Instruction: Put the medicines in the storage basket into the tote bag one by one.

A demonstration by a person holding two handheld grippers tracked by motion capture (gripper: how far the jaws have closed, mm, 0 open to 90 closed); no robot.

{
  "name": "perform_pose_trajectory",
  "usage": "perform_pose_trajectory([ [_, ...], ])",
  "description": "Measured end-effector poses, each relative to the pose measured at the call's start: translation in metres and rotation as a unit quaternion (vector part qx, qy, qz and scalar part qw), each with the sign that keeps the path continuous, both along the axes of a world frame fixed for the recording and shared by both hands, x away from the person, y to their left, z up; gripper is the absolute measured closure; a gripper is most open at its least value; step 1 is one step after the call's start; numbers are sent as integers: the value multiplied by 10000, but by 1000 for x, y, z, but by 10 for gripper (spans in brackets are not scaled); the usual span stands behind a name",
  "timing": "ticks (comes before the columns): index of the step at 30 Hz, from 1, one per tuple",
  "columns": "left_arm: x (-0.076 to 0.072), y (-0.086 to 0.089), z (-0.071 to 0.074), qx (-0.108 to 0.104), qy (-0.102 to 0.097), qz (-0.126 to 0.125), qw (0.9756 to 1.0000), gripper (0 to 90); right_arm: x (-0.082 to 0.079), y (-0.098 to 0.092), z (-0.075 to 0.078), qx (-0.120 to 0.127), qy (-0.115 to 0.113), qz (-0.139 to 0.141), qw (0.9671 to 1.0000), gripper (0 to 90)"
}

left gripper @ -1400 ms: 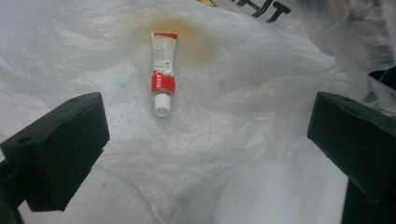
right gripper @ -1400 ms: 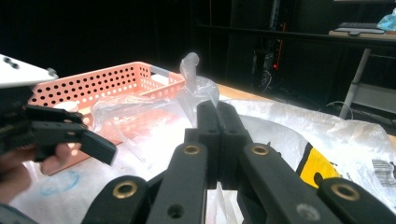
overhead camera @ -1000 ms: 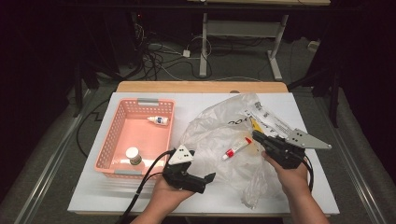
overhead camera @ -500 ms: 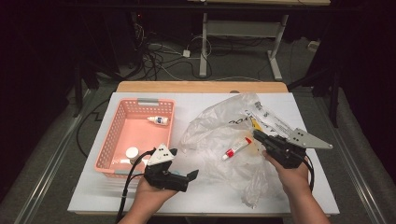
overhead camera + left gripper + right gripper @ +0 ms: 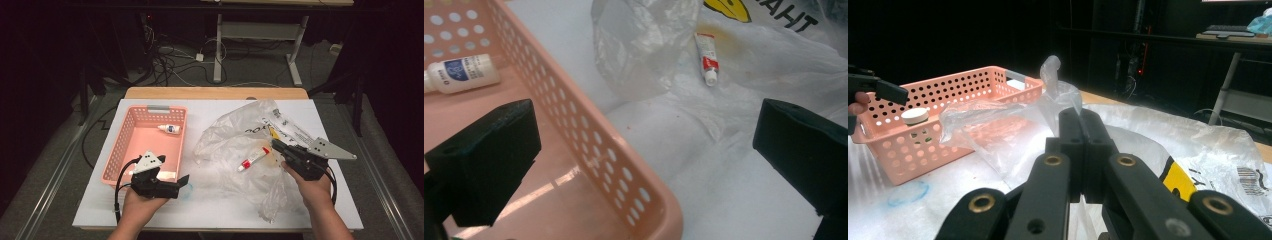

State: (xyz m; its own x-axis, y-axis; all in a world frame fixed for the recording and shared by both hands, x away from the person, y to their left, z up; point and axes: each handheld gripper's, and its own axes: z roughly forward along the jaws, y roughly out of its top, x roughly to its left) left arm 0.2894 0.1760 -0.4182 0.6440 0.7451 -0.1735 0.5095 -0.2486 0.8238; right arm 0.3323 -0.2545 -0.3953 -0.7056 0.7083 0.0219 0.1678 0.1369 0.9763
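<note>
The clear plastic bag (image 5: 250, 150) carries black capital letters and a yellow mark; in your left gripper view you can read only "HANT" at the top edge, the rest cut off, and a barcode is printed on its far right part. The small white bottle (image 5: 169, 129) in the pink basket (image 5: 120, 150) has a blue label too small to read.

Your left gripper (image 5: 181, 182) sits at the near right corner of the basket, near the front edge of the table (image 5: 210, 210), held level and pointing right toward the bag. Its jaws stand wide apart with nothing between them, one over the basket floor and the other over the bare table.

Your right gripper (image 5: 276, 145) is held over the right half of the table, pointing left and away from you, jaws pressed together on a fold of the bag, which rises in a crumpled peak just beyond the tips.

The bag lies spread and wrinkled across the middle and right of the table. A small white tube (image 5: 254, 159) with a red band and white cap lies on it, just left of your right gripper. A white-capped jar (image 5: 914, 116) stands in the basket's near end.
</note>
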Motion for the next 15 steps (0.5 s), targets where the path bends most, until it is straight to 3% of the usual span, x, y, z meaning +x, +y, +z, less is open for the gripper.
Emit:
perform_pose_trajectory([
  [15,4,43,3,-24,55,543,9985,0,0,-3,0,-1,-14,-32,10000,900],
])
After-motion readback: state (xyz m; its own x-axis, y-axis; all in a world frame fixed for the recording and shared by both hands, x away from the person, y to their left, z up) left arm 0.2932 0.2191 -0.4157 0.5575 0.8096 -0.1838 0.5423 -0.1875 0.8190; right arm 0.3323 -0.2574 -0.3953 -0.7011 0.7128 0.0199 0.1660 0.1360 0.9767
